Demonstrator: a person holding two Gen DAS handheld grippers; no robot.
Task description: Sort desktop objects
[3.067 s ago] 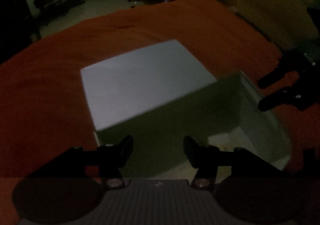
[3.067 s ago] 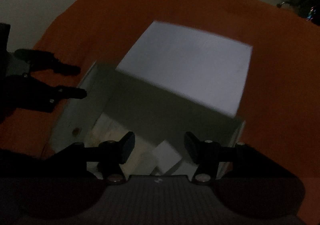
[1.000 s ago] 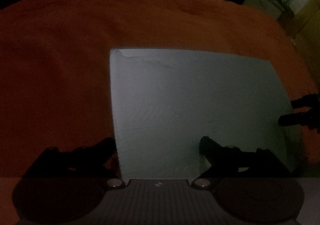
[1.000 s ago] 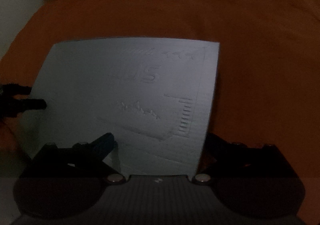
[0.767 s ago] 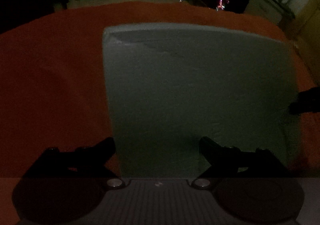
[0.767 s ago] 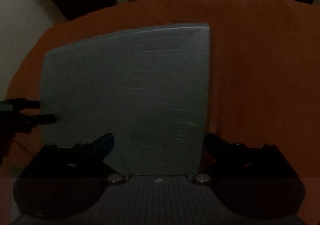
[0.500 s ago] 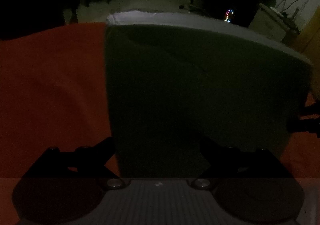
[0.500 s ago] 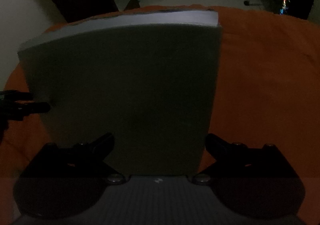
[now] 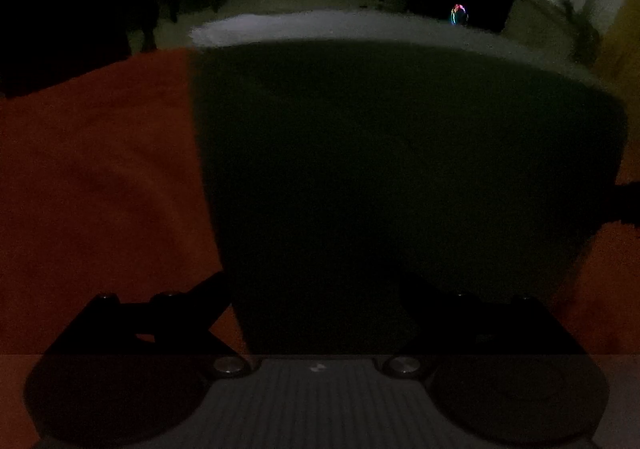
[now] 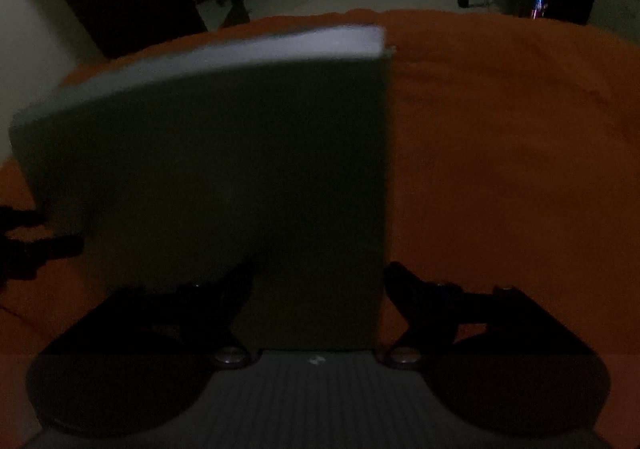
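Observation:
A white box (image 9: 400, 169) on the orange cloth (image 9: 100, 169) fills both views. Its broad face rises steeply and lies in shadow, with a lit strip along the upper edge. My left gripper (image 9: 313, 277) straddles the box's near left edge, jaws wide, left finger beside the edge and right finger in front of the face. My right gripper (image 10: 320, 267) straddles the right edge of the box (image 10: 240, 169). Its jaws are closing, with that edge between them and no pad seen pressing. Each gripper shows in the other's view, the right gripper (image 9: 624, 201) and the left gripper (image 10: 40, 237).
Orange cloth (image 10: 520, 169) spreads left and right of the box. Beyond it lies a dim room with dark furniture and pale floor. A small coloured light (image 9: 459, 15) glows at the back, and a yellow shape (image 9: 624, 41) stands at the far right.
Three seconds ago the box stood open with things inside. A second ago its pale face lay flat and lit; it has since tipped up steeply into shadow. Both grippers rose, and the right jaws narrowed.

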